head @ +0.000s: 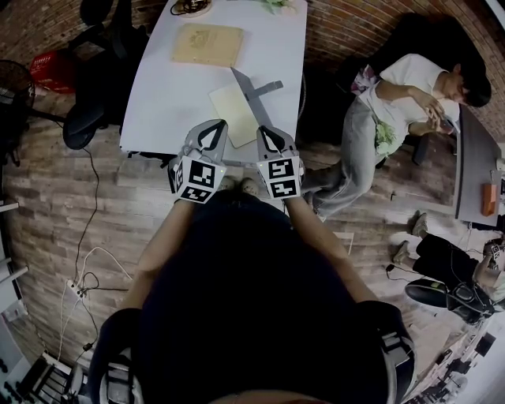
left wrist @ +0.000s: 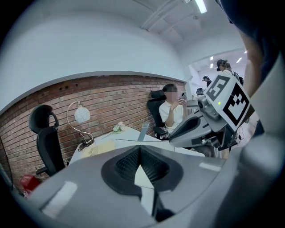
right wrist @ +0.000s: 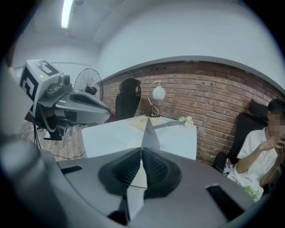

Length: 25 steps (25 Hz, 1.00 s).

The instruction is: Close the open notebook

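Held at the near edge of the white bench (head: 166,87), left gripper (head: 216,126) and right gripper (head: 265,132) both clenched on nothing, open notebook (head: 233,113) lying on the bench's near half, grey cover raised.

The head view is dim and bows strongly at its edges. The white desk (head: 158,87) ahead of the left claw (head: 207,134) and right claw (head: 268,138) is its brightest patch. In both gripper views a ceiling strip light (left wrist: 200,5) high above the claw gives soft, even light. The corners are black, the near claw body is blurred, and the brick wall (right wrist: 213,93) beyond is sharper.
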Each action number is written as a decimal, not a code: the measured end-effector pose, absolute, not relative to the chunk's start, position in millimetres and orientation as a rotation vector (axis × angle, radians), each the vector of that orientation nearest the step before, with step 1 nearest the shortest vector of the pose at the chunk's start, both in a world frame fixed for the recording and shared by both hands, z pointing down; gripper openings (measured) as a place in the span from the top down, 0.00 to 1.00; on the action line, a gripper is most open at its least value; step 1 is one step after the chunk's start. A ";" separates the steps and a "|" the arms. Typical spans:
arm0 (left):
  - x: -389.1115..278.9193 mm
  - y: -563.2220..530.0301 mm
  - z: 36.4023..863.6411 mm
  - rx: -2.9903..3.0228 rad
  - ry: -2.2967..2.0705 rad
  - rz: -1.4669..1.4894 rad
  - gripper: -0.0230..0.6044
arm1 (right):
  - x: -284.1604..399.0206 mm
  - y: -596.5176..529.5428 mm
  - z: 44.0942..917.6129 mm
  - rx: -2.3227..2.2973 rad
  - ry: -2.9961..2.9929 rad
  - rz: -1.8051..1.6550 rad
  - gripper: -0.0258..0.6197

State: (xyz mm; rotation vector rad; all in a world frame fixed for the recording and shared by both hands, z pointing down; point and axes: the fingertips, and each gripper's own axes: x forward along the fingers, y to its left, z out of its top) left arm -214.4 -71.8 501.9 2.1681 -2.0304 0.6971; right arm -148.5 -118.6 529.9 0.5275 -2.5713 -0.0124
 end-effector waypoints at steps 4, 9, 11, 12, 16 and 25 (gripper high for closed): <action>-218.4 -69.3 502.5 2.153 -2.041 0.698 0.97 | -154.4 -115.3 534.0 0.498 -2.565 -0.027 0.93; -226.1 -64.6 502.8 2.126 -2.057 0.699 0.97 | -162.2 -109.8 539.5 0.464 -2.560 -0.034 0.93; -230.1 -61.5 503.3 2.115 -2.064 0.699 0.97 | -165.8 -106.8 541.6 0.451 -2.557 -0.036 0.92; -231.8 -60.2 503.6 2.110 -2.067 0.699 0.97 | -167.3 -105.5 542.8 0.445 -2.556 -0.036 0.93; -238.1 -57.0 505.9 2.088 -2.073 0.703 0.97 | -173.0 -103.0 547.3 0.422 -2.546 -0.043 0.93; -248.6 -50.6 507.2 2.060 -2.088 0.705 0.97 | -185.8 -95.3 554.7 0.366 -2.522 -0.066 0.93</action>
